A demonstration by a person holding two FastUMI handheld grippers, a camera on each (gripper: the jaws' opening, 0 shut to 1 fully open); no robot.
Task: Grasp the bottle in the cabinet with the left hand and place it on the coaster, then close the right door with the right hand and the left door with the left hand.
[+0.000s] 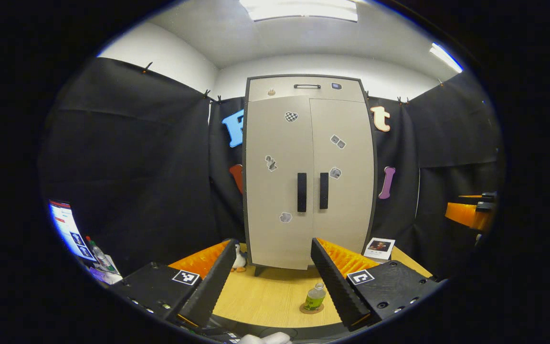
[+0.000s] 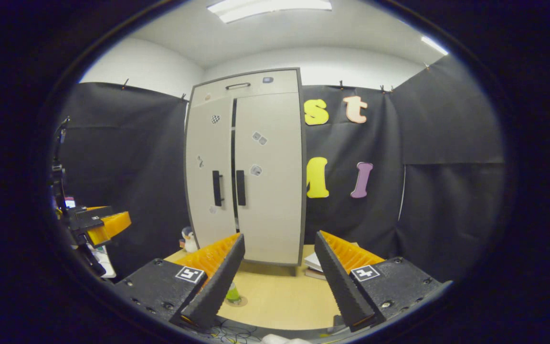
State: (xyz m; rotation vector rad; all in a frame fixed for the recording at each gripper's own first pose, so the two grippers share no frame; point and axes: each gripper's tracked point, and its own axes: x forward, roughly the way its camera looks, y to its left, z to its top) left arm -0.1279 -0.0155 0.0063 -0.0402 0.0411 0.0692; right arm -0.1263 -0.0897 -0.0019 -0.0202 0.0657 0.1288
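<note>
Table [image 1: 265, 296]: bottle [image 1: 314, 297] on coaster [image 1: 311, 309], beside left gripper [image 1: 275, 282] fingers, untouched.

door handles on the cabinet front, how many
3: two black vertical bar handles side by side at the doors' meeting edges, left door's and right door's, plus one black horizontal handle on the beige cabinet's top panel.

The counter [image 1: 265, 296] was of light wood. The cabinet [image 1: 308, 177] stood on it at the back, on short dark legs. In front of the cabinet, nearer the front edge, a round coaster [image 1: 311, 309] lay on the counter, and the bottle [image 1: 314, 297] stood upright on the coaster. Just beside the cabinet's left foot stood a small penguin toy [image 1: 239, 259]. Beside its right foot lay a white booklet [image 1: 379, 247], flat.
</note>
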